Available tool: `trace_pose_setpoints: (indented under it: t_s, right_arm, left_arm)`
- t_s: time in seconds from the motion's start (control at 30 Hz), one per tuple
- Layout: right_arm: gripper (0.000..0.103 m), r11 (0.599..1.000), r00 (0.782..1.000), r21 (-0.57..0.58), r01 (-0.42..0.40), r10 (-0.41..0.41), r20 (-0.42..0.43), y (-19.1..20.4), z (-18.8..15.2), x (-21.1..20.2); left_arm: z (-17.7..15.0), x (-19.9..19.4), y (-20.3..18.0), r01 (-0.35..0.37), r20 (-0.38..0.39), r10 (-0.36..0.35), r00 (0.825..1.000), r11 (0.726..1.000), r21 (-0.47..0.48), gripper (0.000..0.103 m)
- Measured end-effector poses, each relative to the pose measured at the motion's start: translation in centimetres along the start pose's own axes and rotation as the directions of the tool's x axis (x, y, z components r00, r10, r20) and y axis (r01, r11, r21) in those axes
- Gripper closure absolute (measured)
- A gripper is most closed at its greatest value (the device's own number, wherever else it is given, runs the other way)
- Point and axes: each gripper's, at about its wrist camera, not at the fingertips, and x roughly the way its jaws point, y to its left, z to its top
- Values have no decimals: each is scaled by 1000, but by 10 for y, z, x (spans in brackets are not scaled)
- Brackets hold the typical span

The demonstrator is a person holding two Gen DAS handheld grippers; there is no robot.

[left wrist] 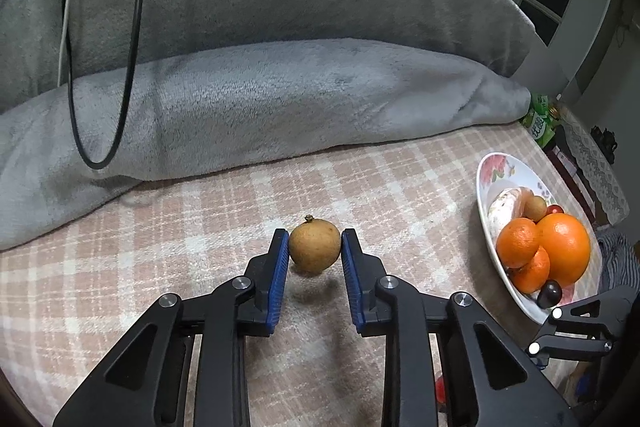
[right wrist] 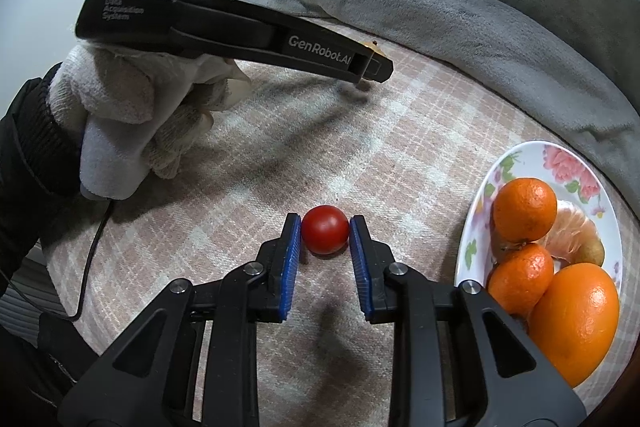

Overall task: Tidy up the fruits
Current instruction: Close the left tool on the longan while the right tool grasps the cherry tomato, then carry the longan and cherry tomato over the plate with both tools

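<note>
The left gripper [left wrist: 315,245] pinches a small brown round fruit [left wrist: 314,246] between its blue pads [left wrist: 280,267], just above a pink checked cloth [left wrist: 200,227]. To the right, a flowered plate [left wrist: 490,167] holds oranges [left wrist: 564,243]; a grey blanket [left wrist: 260,99] lies behind.

Both wrist views look steeply down, close, sharing the plate [left wrist: 490,163].

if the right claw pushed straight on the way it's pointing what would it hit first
Probably the checked cloth just beyond the red cherry tomato that the right claw is already shut on; nothing else seems to lie ahead, though depth is unclear.
</note>
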Motion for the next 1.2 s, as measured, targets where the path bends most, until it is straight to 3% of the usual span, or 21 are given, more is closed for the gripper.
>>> trace_pose_setpoints:
  t_s: [0.7,1.2]
  right_arm:
    - [77,998,991,58,-18,10,136,-15,-7,-61]
    - [77,977,969,214,19,-71,238,-90,-29,-110]
  left_arm:
    - [-9,-45,-38,-2,81,1,997,1000,12,78]
    - [-14,-57,-93,47,121,-52,991,998,41,78]
